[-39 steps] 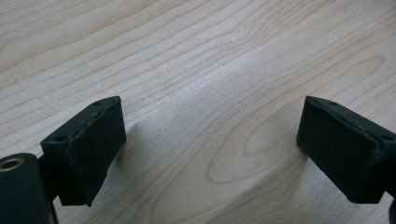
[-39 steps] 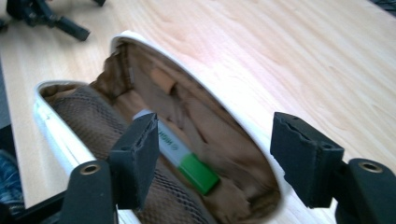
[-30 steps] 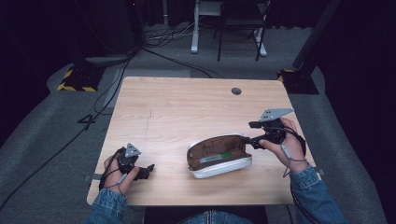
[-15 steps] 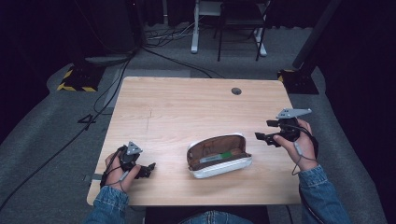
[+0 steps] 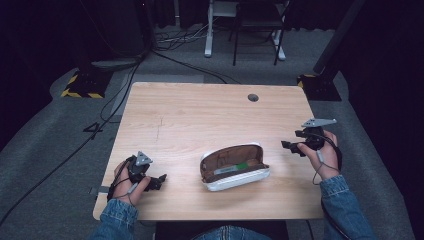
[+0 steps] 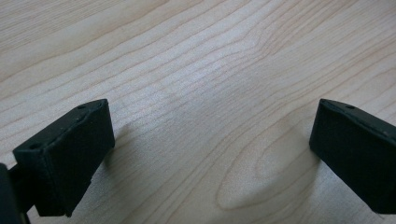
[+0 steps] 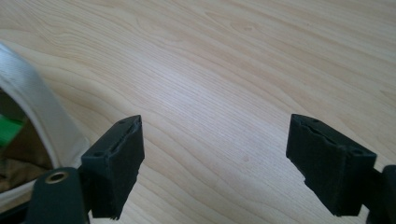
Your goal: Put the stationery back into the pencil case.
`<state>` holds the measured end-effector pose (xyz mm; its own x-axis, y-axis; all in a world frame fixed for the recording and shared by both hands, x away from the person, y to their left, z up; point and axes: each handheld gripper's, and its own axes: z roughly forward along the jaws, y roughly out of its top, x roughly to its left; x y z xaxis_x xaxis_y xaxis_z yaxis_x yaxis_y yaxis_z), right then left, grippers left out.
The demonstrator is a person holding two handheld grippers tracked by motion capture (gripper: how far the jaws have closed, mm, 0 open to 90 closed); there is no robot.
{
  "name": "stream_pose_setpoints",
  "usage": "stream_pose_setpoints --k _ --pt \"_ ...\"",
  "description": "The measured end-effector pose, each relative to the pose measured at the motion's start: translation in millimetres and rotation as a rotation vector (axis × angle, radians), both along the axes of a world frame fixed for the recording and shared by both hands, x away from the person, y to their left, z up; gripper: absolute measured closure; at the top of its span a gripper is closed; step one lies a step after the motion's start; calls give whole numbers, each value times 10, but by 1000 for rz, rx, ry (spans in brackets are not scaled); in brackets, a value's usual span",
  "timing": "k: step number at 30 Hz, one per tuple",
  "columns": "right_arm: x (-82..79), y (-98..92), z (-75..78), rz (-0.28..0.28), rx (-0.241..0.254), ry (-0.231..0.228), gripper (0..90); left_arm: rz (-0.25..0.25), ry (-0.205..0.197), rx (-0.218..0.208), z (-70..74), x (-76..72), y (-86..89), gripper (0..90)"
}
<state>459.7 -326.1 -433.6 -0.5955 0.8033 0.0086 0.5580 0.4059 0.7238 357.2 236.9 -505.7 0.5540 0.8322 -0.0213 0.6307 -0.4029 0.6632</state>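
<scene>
Wood-grained table (image 5: 200, 115) bears an unzipped oval pouch (image 5: 234, 167); both hand-held grippers (image 5: 159, 180) (image 5: 287, 146) gape released, empty.

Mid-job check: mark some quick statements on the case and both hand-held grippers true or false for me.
1. The case lies open on the table. True.
2. The right hand-held gripper is clamped on the case. False: its jaws stand open and empty, off to the case's right.
3. The left hand-held gripper has open jaws over bare wood. True.
4. Something green lies inside the case. True.
5. The case sits at the table's far edge beside the round hole. False: it lies near the person's edge, between the two hands.
</scene>
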Motion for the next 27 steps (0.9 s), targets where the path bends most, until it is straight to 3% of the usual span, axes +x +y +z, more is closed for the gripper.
stream_pose_setpoints --k 12,27 --pt "117 -88 -313 -37 -18 27 191 -2 1 2 2 1 2 1" --pt "188 -133 -594 -67 -10 2 189 0 -1 0 0 0 0 1"
